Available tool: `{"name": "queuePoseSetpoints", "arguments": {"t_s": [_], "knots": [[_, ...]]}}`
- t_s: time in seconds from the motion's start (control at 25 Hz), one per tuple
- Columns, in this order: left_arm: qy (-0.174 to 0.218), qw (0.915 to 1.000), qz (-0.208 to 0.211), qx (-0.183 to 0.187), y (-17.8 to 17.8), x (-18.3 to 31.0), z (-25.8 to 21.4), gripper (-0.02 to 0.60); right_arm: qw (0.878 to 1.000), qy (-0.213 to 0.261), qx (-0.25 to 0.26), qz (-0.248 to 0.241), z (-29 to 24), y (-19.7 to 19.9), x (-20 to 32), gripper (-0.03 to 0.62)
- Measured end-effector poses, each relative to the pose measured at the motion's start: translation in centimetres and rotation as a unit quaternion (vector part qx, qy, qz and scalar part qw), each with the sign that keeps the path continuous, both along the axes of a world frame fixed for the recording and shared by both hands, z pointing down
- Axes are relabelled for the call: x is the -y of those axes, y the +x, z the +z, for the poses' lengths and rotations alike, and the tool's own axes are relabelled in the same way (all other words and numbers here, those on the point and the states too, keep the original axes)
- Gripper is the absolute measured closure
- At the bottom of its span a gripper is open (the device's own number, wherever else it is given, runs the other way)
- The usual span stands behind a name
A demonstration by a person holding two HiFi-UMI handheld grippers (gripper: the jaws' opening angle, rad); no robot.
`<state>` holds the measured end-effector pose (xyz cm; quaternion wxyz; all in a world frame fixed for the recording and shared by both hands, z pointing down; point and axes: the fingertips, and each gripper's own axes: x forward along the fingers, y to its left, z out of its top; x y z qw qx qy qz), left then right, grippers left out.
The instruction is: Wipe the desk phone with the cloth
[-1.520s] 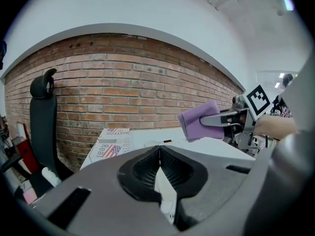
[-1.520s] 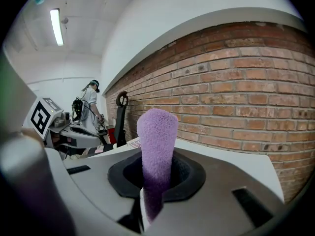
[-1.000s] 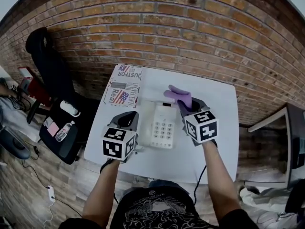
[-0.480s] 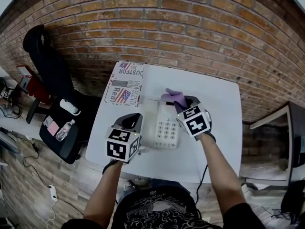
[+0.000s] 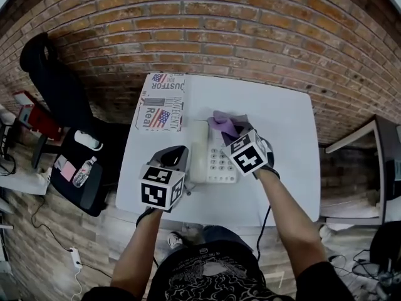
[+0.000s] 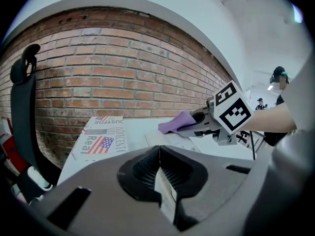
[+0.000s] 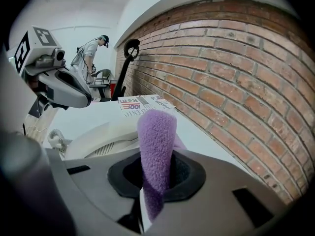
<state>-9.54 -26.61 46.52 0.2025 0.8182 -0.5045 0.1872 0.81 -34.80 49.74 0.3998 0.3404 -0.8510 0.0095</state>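
The white desk phone (image 5: 216,162) lies in the middle of the white table (image 5: 285,130), its handset (image 5: 198,144) on the left side. My right gripper (image 5: 233,130) is shut on a purple cloth (image 5: 222,123) and holds it over the phone's far end, above the keypad. In the right gripper view the cloth (image 7: 156,132) sticks up from the closed jaws of the right gripper (image 7: 156,168), with the phone (image 7: 98,136) to the left. My left gripper (image 5: 175,158) hovers by the phone's near left side; in its own view the left gripper (image 6: 159,154) is shut with nothing in it.
A flat box printed with flags (image 5: 161,103) lies at the table's far left corner. A brick wall (image 5: 238,36) runs behind the table. A black chair (image 5: 53,74) stands to the left. A cable (image 5: 262,227) hangs at the table's near edge.
My right gripper has carried the cloth leftward, from beside the phone's right edge to over its far end. The left gripper has stayed by the phone's left side.
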Motion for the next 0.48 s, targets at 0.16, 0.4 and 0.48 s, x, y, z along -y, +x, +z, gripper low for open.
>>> {"name": "queuePoseSetpoints", "arguments": {"t_s": [0.16, 0.4, 0.48], "knots": [[-0.002, 0.9999, 0.012, 0.0, 0.0, -1.1, 0.2, 0.572, 1.0, -0.008, -0.001, 0.006, 0.6, -0.1, -1.3, 0.548], [-0.004, 0.9997, 0.023, -0.002, -0.5, -2.5, 0.6, 0.574, 1.0, -0.022, 0.002, 0.016, 1.8, -0.4, -3.6, 0.548], [-0.003, 0.9996, 0.028, -0.002, -0.4, -3.0, 0.5, 0.574, 1.0, -0.023, 0.001, 0.02, 1.9, -0.4, -4.3, 0.548]]}}
